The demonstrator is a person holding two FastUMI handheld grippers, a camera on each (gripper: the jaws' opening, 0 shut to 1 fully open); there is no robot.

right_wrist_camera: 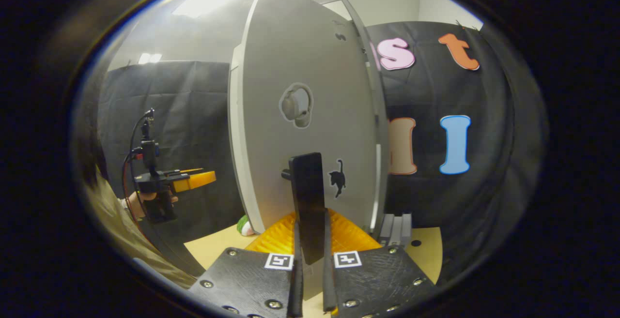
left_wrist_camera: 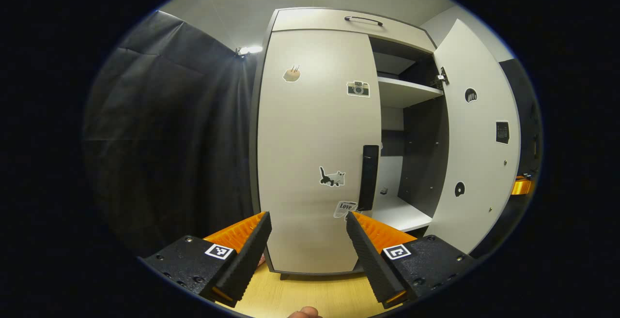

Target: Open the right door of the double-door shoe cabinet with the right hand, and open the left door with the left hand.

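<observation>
In the left gripper view, a black curtain (left_wrist_camera: 169,129) hung at the far left, and just beside it stood the shoe cabinet (left_wrist_camera: 339,20) on a pale wooden floor (left_wrist_camera: 310,294); its left door (left_wrist_camera: 315,148) was closed, and bore from left to right a small sticker of a tan shape (left_wrist_camera: 291,74), a cat sticker (left_wrist_camera: 332,177), a sticker with the one readable word, "Love" (left_wrist_camera: 345,207), and a camera sticker (left_wrist_camera: 358,88); a dark upright handle (left_wrist_camera: 369,177) sat at that door's right edge; the left gripper (left_wrist_camera: 308,221) hung in front of the door, released, its fingers spread wide and touching nothing; further right the cabinet's inside lay open, with a white shelf (left_wrist_camera: 407,93) above and a white floor board (left_wrist_camera: 399,211) below; the right door (left_wrist_camera: 477,139) stood swung out, small dark stickers on its inner face; a drawer front with a bar handle (left_wrist_camera: 363,19) ran across the top. In the right gripper view, a person's hand (right_wrist_camera: 145,199) held the other gripper (right_wrist_camera: 201,178) at the left, well apart from the cabinet; in the middle rose the outer face of the right door (right_wrist_camera: 310,76), with a round pale sticker (right_wrist_camera: 296,105) and a black cat sticker (right_wrist_camera: 337,178) that the other view did not give; the right gripper (right_wrist_camera: 310,255) was clenched on that door's dark handle (right_wrist_camera: 308,202), both fingers pressing its sides; a grey ribbed block (right_wrist_camera: 396,228) lay low at the right.
</observation>
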